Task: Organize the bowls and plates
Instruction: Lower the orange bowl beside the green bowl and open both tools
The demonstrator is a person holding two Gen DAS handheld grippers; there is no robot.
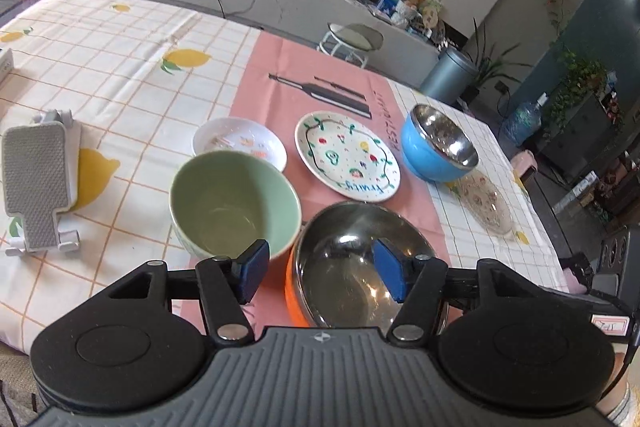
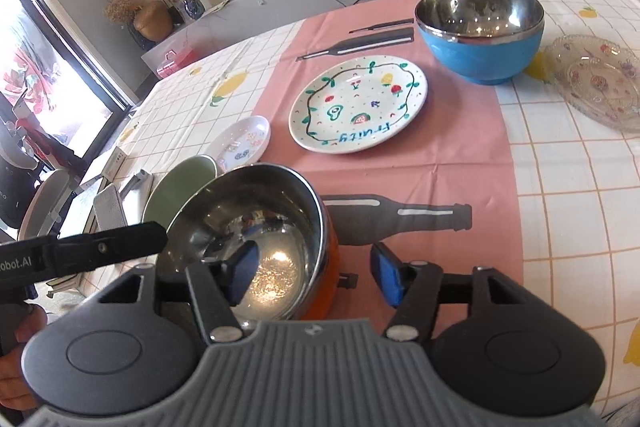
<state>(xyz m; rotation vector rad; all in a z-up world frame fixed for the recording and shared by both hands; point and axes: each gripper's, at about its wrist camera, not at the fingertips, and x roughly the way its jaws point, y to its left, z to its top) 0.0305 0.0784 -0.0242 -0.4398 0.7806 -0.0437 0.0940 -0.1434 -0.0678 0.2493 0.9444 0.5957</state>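
An orange steel-lined bowl sits at the near edge of the pink mat. My left gripper is open, its jaws astride the bowl's left rim. My right gripper is open, astride the bowl's right rim. A green bowl stands just left of it. A small white dish, a "Fruity" plate, a blue steel-lined bowl and a glass plate lie farther out.
A grey phone stand stands on the lemon-print tablecloth at the left. The left gripper's arm crosses the right wrist view at the left. A stool stands beyond the table's far edge.
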